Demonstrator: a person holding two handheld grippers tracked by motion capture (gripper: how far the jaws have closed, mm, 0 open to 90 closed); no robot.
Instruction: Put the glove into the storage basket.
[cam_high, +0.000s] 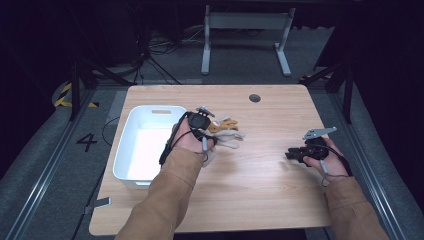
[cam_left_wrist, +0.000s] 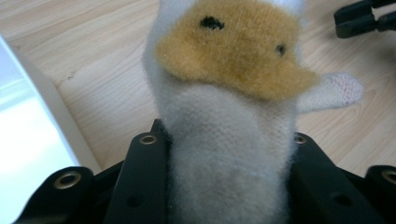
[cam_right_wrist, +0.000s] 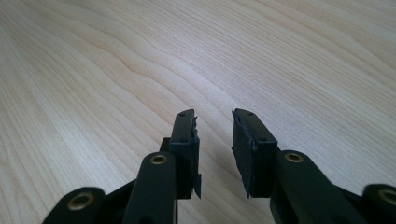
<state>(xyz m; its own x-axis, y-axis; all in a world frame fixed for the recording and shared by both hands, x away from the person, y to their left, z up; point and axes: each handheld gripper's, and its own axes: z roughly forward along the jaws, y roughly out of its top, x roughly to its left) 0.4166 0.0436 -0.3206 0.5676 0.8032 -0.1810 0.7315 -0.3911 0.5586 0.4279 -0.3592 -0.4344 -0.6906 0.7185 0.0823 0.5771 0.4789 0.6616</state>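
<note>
Grip security comes first: the left claw (cam_left_wrist: 229, 186) is clamped on the body of a plush toy (cam_left_wrist: 233, 93), so pressure should hold steady while the toy is carried across to the white bin (cam_high: 145, 145) just beside it. The right claw (cam_right_wrist: 215, 149) stands part open, holding nothing, above the bare worktop (cam_right_wrist: 140, 60). The toy is fuzzy white with a tan face patch and two dark eyes, at the worktop's middle.

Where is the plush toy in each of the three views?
High view: the plush toy lies left of centre, right of the white bin, at the left claw.
Left gripper view: centre, clamped between the black jaws.
Right gripper view: not in it.
Shared landmark: the wooden table.
</note>
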